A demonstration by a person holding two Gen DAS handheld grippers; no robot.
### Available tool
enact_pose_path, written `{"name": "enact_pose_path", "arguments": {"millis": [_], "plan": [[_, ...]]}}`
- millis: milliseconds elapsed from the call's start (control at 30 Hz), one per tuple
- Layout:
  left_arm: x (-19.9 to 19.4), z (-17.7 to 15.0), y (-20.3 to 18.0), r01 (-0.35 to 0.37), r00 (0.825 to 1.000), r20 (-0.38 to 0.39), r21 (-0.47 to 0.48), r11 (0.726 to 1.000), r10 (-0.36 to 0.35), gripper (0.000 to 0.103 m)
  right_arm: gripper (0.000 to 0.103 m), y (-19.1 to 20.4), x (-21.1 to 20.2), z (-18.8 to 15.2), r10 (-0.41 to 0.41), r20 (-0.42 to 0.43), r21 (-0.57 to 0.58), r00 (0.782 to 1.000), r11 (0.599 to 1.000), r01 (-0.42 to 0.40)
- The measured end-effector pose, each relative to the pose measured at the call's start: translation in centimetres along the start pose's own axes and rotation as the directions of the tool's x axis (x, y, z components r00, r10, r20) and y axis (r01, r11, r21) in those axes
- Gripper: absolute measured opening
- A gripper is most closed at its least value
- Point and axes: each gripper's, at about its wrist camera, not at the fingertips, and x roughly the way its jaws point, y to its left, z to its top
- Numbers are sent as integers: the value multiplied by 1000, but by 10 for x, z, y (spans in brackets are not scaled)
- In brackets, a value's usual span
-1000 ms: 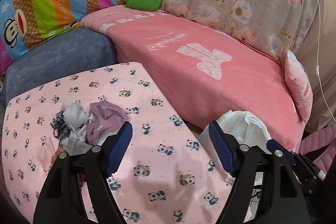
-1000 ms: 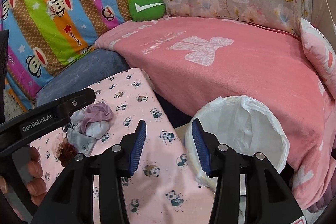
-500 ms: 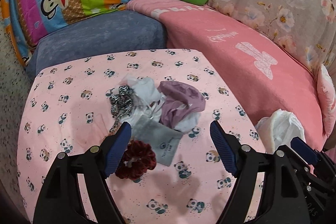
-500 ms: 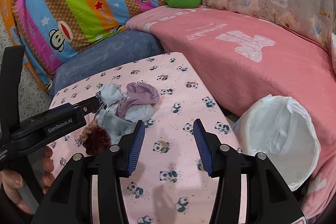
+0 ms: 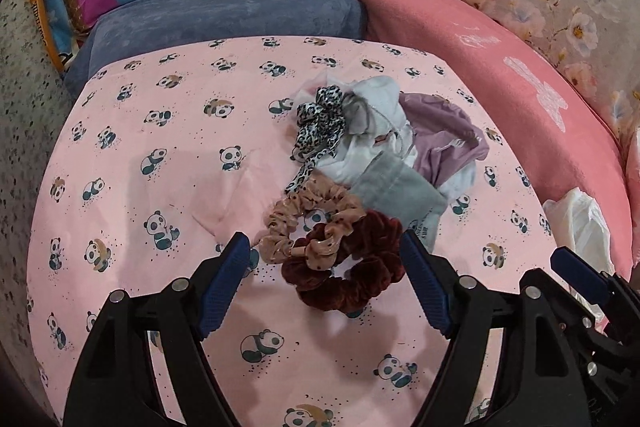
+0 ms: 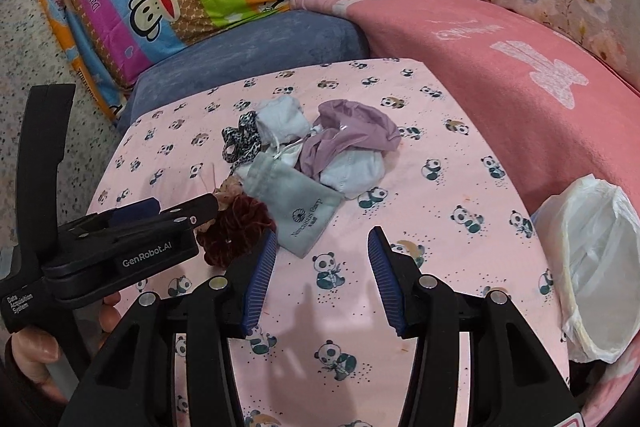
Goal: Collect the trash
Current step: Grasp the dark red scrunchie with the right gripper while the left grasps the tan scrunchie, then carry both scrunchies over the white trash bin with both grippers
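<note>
In the left wrist view, the left gripper (image 5: 322,269) hangs with its fingers (image 5: 224,281) wide apart and empty, straddling the dark red velvet scrunchie (image 5: 352,267) at lower centre; a tan dotted scrunchie (image 5: 308,223) overlaps it just above. Neither pad seems to touch the fabric. Further up lies the rest of the litter on the panda-print worktop (image 5: 160,131): a leopard-print ribbon (image 5: 320,123), a grey drawstring pouch (image 5: 396,191), crumpled white cloth (image 5: 380,103) and a lilac cloth (image 5: 444,143), all heaped together and touching. At the right edge, past the worktop's rim, shows a sliver of the white bin liner (image 5: 580,227). In the right wrist view, a person's hand (image 6: 36,351) at lower left grips the left tool's handle, whose tip reaches over the scrunchies. The right gripper (image 6: 322,273) sits at bottom centre, its fingers (image 6: 260,279) about half open with only bare worktop between them, just below the pouch's corner. The lined trash bin (image 6: 596,267) stands open at the far right, beside the worktop and against the pink blanket (image 6: 520,47). The step in hand looks like the approach to a first pickup, nothing yet collected. Next, the left fingers probably need to drop a little further and pinch the soft red scrunchie without dragging the tan one, then carry it rightward across the worktop to the bin.
</note>
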Motion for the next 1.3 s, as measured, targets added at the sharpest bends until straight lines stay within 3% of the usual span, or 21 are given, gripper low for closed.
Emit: {"name": "enact_pose_path", "arguments": {"millis": [133,233,600,767,833,900,1000,1300], "plan": [[13,-1,6,8,1000,-29,-2,1000,-8,70,49,12,17,-3,2,-30,-19,1000,1000,-2],[21,1,12,28,998,-53,-9,1000,-28,62,49,17,30,-2,16,-52,-17,999,1000,-17],[29,-1,33,161,981,-98,-72,984,-167,15,49,34,74,2,73,-130,-11,989,997,-75],[22,2,31,175,980,-84,-55,983,-179,14,43,40,90,2,94,-164,-3,982,995,-96],[21,3,30,171,981,-81,-51,984,-174,14,36,42,97,0,112,-182,1,977,994,-113],[20,3,29,163,983,-82,-44,986,-166,14,18,44,102,-1,125,-196,-3,973,992,-128],[15,5,27,152,985,-76,-33,988,-154,14,8,44,97,-2,131,-179,-15,975,991,-136],[-19,20,4,162,987,1,9,987,-162,14,6,27,45,12,143,-43,17,989,990,-142]]}}
